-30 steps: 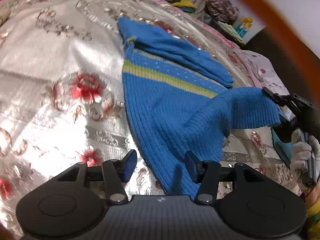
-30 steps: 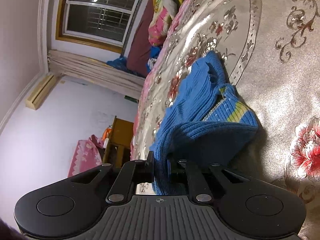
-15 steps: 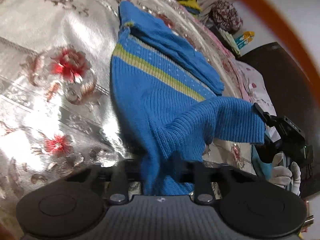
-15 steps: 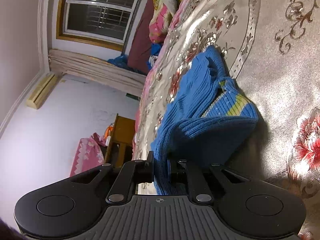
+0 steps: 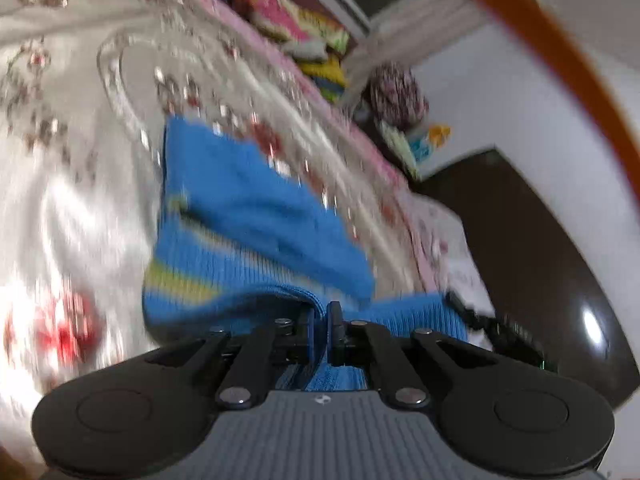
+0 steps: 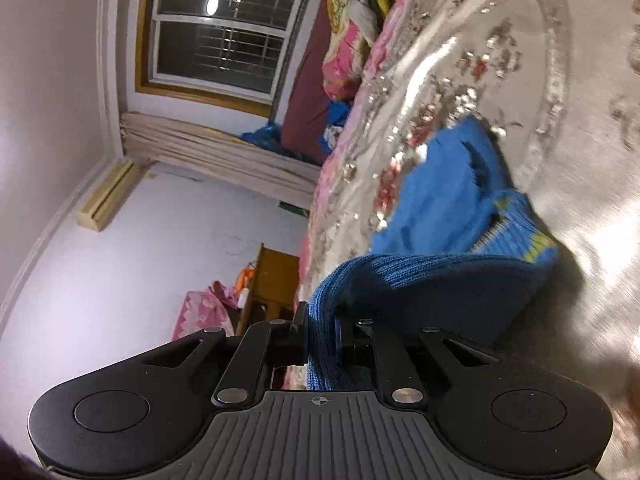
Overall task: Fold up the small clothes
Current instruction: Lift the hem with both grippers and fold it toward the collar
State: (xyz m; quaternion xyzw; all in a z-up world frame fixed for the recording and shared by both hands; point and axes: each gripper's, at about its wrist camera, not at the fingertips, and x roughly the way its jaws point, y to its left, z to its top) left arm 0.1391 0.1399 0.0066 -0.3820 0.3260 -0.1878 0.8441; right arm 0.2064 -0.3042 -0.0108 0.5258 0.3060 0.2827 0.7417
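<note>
Both our tongs are clamped on the hem of the small blue ribbed-knit sweater with a yellow-green stripe (image 5: 248, 216) — the left gripper (image 5: 319, 334) and the right gripper (image 6: 321, 336) each pinch a fold of knit, the rest lying on the shiny silver floral bedspread (image 5: 76, 184). To fold well, we should carry both corners level toward the collar, keeping the hem taut. The left view shows the stripe and far sleeve — the right alone shows the shadowed gap under the raised hem.
</note>
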